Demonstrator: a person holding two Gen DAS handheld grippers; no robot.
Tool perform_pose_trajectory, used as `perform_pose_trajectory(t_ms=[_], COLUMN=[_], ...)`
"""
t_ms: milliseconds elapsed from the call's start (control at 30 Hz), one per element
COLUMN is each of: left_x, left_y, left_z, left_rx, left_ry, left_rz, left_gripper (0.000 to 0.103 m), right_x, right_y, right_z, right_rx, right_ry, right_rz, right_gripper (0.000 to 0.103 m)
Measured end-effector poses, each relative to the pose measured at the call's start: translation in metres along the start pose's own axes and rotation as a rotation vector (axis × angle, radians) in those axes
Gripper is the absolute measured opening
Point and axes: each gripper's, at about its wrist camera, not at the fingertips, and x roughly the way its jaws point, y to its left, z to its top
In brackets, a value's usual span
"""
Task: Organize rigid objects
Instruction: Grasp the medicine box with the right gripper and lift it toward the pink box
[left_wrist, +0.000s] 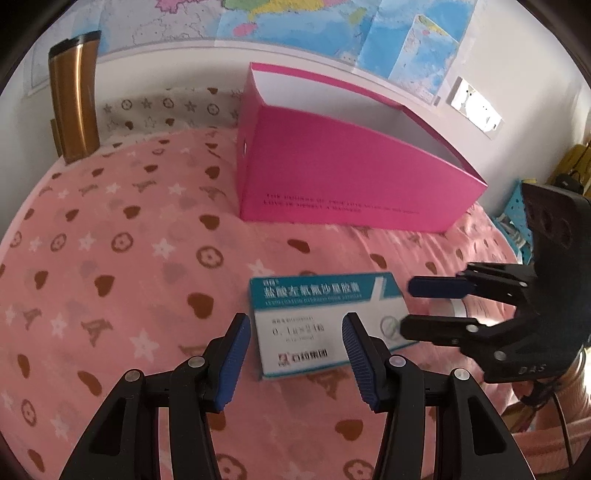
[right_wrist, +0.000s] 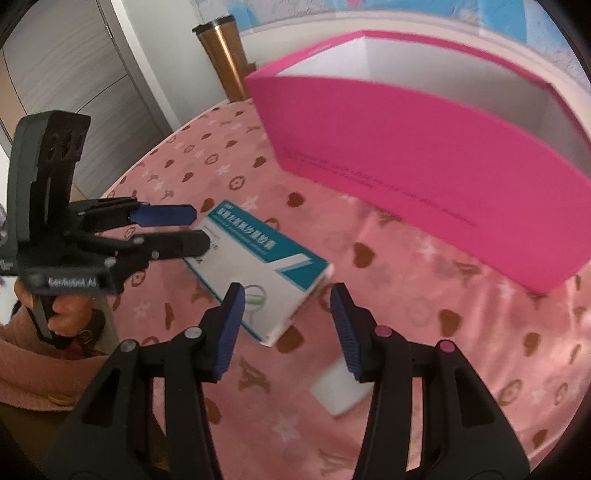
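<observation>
Left wrist view: the pink box (left_wrist: 347, 173), open-topped, stands well beyond both tools on the patterned cloth (left_wrist: 110, 258). The medicine carton (left_wrist: 325, 325) lies flat just ahead of the left gripper (left_wrist: 295, 354), whose jaws are parted and empty. The right gripper (left_wrist: 406, 306) hovers at its right end, also parted and empty.

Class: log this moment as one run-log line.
left gripper: open, nothing held | right gripper: open, nothing held | medicine box: on blanket | pink box: open
</observation>
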Motion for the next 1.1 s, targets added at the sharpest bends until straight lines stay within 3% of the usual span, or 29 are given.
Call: perform_pose_trajectory(t_ms=[500,833,1100], left_x=[0.013,0.029,0.029], left_y=[-0.009,-0.019,-0.018], left_z=[0.004,0.016,0.015], left_rx=[-0.001,0.008,0.007], left_ry=[0.026,0.038,0.050], left_rz=[-0.061,-0.056,-0.073], left_gripper=[0.053,0.041,0.041], right_x=[0.002,-0.002,0.000], right_y=[-0.017,-0.046,-0.048], right_z=[0.007,0.014,0.010], right_rx=[0.064,0.138,0.153], right_ry=[-0.009,-0.033,-0.025], right_rz=[-0.004,-0.021,-0.009], right_gripper=[0.050,0.050,0.047])
